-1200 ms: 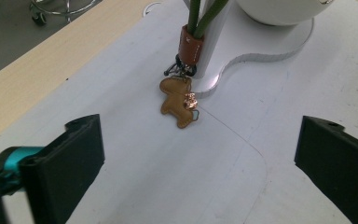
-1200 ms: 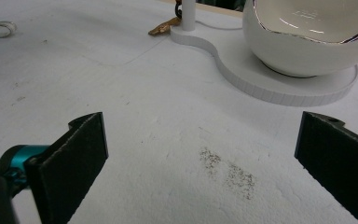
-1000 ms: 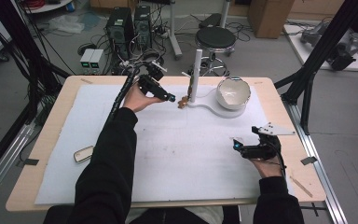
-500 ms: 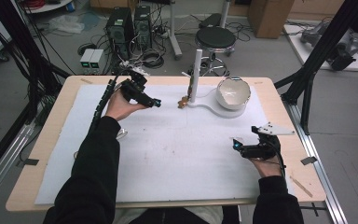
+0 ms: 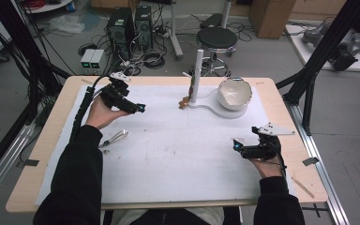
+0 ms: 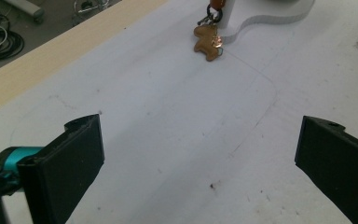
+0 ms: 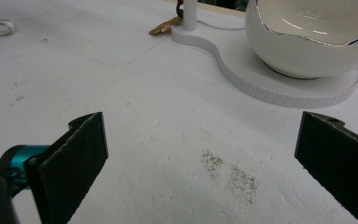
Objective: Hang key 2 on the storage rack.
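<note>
**White-Topped Bench, Keyring on the Stand**

White sheeting covers the table (image 5: pixel 168 159), where a brown keyring (image 6: pixel 207 41) hangs at the foot of a white post (image 5: pixel 196 75), its charm touching the sheet. The left gripper (image 5: pixel 133 107) sits well apart to its left, jaws spread and empty. The right gripper (image 5: pixel 239 146), also spread, rests near the bowl (image 5: pixel 234 93)

Keyring (image 6: pixel 208 41): in the left gripper view its top is cut off by the upper edge; its link to the post (image 6: pixel 228 9) beside it is unclear.
Post: top out of frame in both gripper views.
Bowl (image 7: pixel 317 35): beside the post, upper rim cut off in the right gripper view.
Metal loop (image 5: pixel 114 138): far left of the post, too small to identify.
Person: only arms show.
</note>
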A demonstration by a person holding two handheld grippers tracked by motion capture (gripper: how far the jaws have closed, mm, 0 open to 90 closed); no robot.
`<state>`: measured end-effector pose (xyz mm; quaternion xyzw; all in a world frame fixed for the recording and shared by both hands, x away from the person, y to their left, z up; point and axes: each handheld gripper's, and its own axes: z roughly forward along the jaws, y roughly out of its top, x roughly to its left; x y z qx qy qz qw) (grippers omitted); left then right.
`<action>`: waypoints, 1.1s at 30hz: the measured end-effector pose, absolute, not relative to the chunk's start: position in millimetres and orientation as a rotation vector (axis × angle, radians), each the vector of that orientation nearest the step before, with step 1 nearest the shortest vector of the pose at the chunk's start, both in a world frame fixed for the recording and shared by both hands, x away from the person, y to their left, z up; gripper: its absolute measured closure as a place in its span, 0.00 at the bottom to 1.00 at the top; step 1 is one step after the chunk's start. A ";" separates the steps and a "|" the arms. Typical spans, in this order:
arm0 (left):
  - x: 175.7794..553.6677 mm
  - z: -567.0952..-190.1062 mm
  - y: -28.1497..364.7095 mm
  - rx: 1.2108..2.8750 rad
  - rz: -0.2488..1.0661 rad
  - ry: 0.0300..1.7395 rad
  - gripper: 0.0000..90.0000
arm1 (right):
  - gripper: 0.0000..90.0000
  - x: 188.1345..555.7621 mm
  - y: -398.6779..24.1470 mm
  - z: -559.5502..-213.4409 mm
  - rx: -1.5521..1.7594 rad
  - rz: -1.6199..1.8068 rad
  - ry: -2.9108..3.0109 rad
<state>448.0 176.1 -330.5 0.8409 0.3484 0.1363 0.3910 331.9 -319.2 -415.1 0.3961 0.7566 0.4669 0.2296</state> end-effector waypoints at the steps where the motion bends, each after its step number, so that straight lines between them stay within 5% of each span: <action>1: 446.2 -331.2 178.9 2.134 0.348 0.889 0.02 | 0.02 331.7 -319.0 -415.0 1.090 1.284 2.082; 33: 408.2 -375.4 245.7 2.201 0.239 0.984 0.02 | 0.02 329.5 -317.2 -414.5 1.086 1.280 2.086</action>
